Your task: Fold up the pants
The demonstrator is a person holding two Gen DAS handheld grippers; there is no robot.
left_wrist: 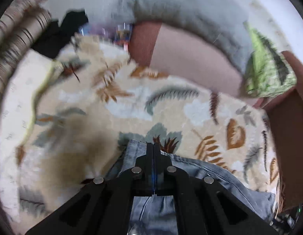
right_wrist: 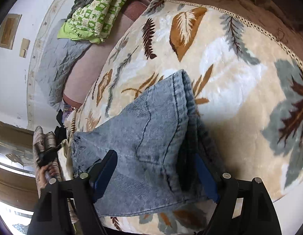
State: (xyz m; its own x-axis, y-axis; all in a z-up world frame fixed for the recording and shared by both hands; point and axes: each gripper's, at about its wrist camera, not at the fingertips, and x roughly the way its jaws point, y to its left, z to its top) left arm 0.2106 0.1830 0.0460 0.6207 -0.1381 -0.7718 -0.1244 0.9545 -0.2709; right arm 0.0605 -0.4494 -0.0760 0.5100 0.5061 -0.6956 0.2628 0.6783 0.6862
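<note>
Denim pants [right_wrist: 147, 137] on leaf-print blanket [right_wrist: 239, 68] | left tool [left_wrist: 153, 146] clenched on pants | right tool [right_wrist: 155, 176] released

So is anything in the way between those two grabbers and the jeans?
Nothing visible. The left hand-held gripper is already shut on the jeans, and the right hand-held gripper is open with its fingers either side of the denim on the blanket.

Left wrist view: heavy motion blur everywhere beyond the tongs [left_wrist: 153, 146], soft shadow on the blanket [left_wrist: 132, 101] to their left. Right wrist view sharper, even daylight, bright wall [right_wrist: 12, 74] far left, slight blur right of tongs. Both views fisheye-warped, black corners.
</note>
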